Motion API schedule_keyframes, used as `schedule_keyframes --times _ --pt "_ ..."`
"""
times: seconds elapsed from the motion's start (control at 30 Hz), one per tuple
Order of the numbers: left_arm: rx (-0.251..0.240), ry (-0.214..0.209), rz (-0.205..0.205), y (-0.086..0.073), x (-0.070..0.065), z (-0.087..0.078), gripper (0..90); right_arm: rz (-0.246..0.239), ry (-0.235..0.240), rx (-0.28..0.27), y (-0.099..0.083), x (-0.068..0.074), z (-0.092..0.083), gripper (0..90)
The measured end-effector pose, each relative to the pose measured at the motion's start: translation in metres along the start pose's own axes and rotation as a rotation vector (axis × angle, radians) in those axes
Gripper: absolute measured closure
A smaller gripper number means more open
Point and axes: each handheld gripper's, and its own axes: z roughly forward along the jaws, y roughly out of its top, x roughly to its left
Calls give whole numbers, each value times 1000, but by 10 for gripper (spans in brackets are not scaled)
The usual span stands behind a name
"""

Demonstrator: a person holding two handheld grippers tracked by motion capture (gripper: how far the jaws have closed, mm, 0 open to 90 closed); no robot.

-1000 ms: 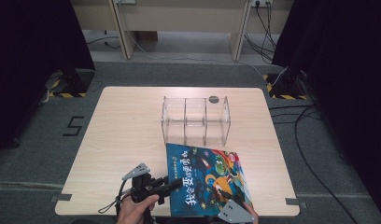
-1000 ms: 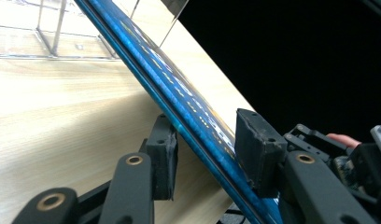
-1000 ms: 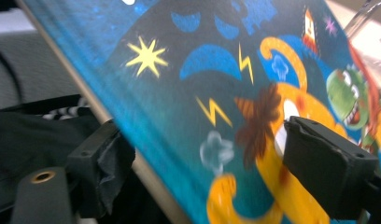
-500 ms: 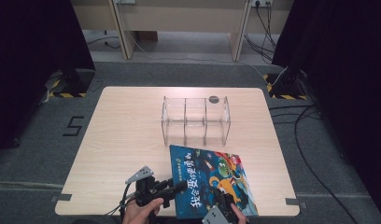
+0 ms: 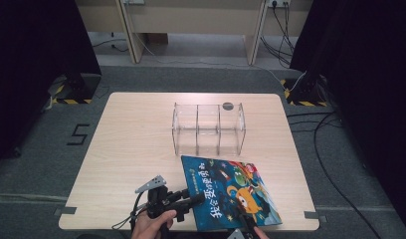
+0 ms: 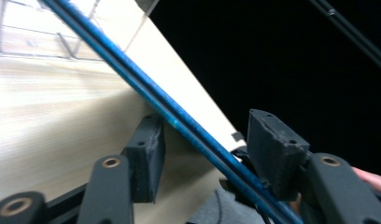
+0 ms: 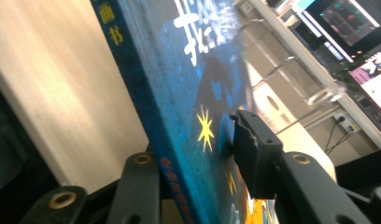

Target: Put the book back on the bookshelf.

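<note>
Your left gripper (image 5: pixel 193 200) has just been opening, its jaws now standing apart with the blue picture book's (image 5: pixel 231 191) spine edge between them untouched, while your right gripper (image 5: pixel 247 226) has just been closing onto the book's near edge, pads clamped on the cover.

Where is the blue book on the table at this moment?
In the high view the book lies at the table's near right edge, just in front of the clear rack, with the left tongs at its left edge.
</note>
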Motion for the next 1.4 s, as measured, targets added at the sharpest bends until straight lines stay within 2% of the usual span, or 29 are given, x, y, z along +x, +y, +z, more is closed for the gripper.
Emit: schedule_keyframes --times 0.07,0.1,0.13,0.17,0.2,0.23,0.27,0.33,0.37,0.4,0.5,0.53,0.57,0.6,0.67,0.77,0.83,0.93,1.0,1.03,1.1,1.13,1.17,1.2,1.23,1.27,1.3,1.33,1.4 --pt "-6 -38 -8 2 -3 -1 439 13 -1 -6 -1 -3 -1 657" --pt "-14 -59 -6 2 -4 -1 429 33 -3 -12 -1 -6 -3 660" --pt "-15 -82 9 5 -6 -3 403 83 -1 -29 -4 -12 -6 660" --pt "-15 -82 9 5 -6 -3 394 83 -1 -29 -4 -12 -6 660" --pt "-30 -112 1 6 -7 -4 384 151 7 -55 -7 -19 -9 658" --pt "-30 -112 1 6 -7 -4 375 151 7 -55 -7 -19 -9 658" --pt "-31 -128 -13 7 -5 -5 375 181 10 -68 -8 -23 -10 657" --pt "-29 -155 -42 7 -2 -5 352 258 25 -97 -10 -31 -12 652" --pt "-31 -162 -40 7 -1 -5 330 291 33 -109 -11 -35 -12 648" --pt "-30 -162 -33 7 1 -4 303 358 52 -122 -13 -41 -13 621" --pt "-61 -179 -11 9 4 -3 302 382 55 -127 -15 -43 -13 618" --pt "-62 -189 -21 9 5 -3 302 387 56 -132 -16 -45 -13 615" --pt "-78 -189 0 9 6 -4 300 407 61 -131 -16 -45 -13 614" --pt "-99 -158 37 10 6 -6 323 449 73 -144 -17 -49 -14 596" --pt "-131 -100 111 13 10 -10 333 467 79 -155 -19 -53 -16 597" --pt "-159 -58 116 16 22 -14 334 508 81 -174 -21 -58 -18 595" --pt "-154 -38 127 16 25 -14 337 525 84 -179 -22 -59 -19 589" --pt "-112 15 157 14 38 -12 335 578 105 -208 -25 -65 -21 577" --pt "-56 77 238 12 47 -10 332 592 111 -216 -25 -65 -21 575" --pt "-23 144 322 11 53 -9 326 596 116 -220 -25 -66 -22 576" --pt "31 255 444 8 67 -8 321 634 130 -241 -25 -69 -26 577" --pt "31 255 444 8 67 -8 319 634 130 -241 -25 -69 -26 577" --pt "63 302 445 7 80 -9 315 666 140 -254 -26 -72 -28 577" --pt "63 302 445 7 80 -9 313 668 140 -257 -27 -74 -28 577" --pt "84 319 428 8 88 -10 313 668 140 -257 -27 -74 -28 577" --pt "121 341 415 10 98 -13 302 707 143 -271 -30 -77 -29 577" --pt "121 341 415 10 98 -13 301 707 143 -271 -30 -77 -29 577" --pt "130 371 413 12 104 -15 301 712 144 -274 -31 -79 -30 578" --pt "152 395 422 14 111 -18 293 759 145 -291 -36 -87 -33 592"
